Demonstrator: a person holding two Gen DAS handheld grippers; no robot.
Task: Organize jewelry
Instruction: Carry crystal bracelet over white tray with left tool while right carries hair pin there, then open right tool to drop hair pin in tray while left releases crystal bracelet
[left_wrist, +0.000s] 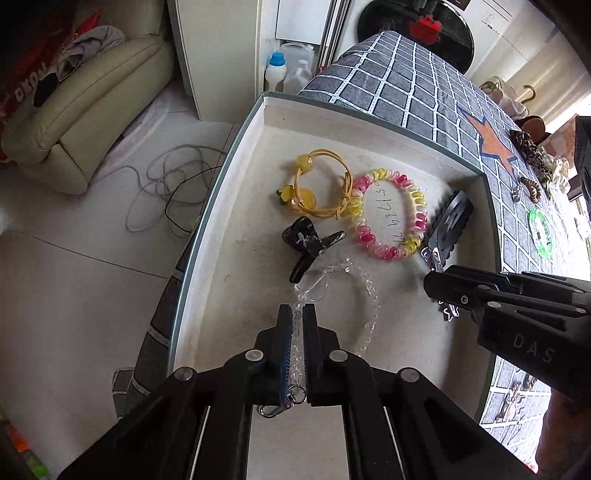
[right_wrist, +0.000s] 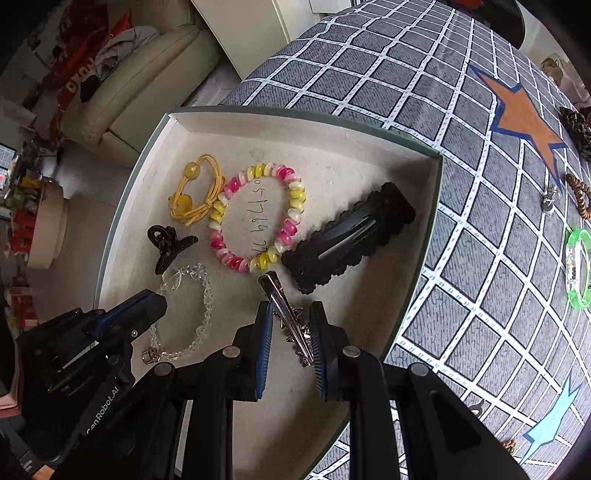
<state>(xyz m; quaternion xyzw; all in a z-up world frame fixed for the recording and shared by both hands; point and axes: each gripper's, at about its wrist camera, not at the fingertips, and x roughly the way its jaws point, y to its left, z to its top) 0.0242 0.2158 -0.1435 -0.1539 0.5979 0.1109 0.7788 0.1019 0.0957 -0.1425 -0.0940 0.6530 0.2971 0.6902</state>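
Note:
A shallow white box (left_wrist: 236, 147) (right_wrist: 424, 229) on the checked tablecloth holds a yellow cord bracelet (left_wrist: 321, 184) (right_wrist: 195, 192), a pink and yellow spiral hair tie (left_wrist: 391, 214) (right_wrist: 258, 218), a small black claw clip (left_wrist: 308, 247) (right_wrist: 168, 243) and a black snap clip (left_wrist: 448, 225) (right_wrist: 347, 240). My left gripper (left_wrist: 297, 314) (right_wrist: 159, 299) is shut on a clear crystal bracelet (left_wrist: 365, 295) (right_wrist: 199, 314) that lies in the box. My right gripper (right_wrist: 290, 314) (left_wrist: 432, 284) is partly open around a silver spiked hair clip (right_wrist: 288, 314), which lies between the fingers.
More jewelry lies on the cloth to the right: a green bangle (right_wrist: 578, 269) (left_wrist: 541, 229), a brown beaded piece (right_wrist: 580, 195), a leopard scrunchie (right_wrist: 576, 125) and a small silver item (right_wrist: 548, 199). A cream sofa (left_wrist: 74, 122) and loose cables (left_wrist: 173, 184) are on the floor to the left.

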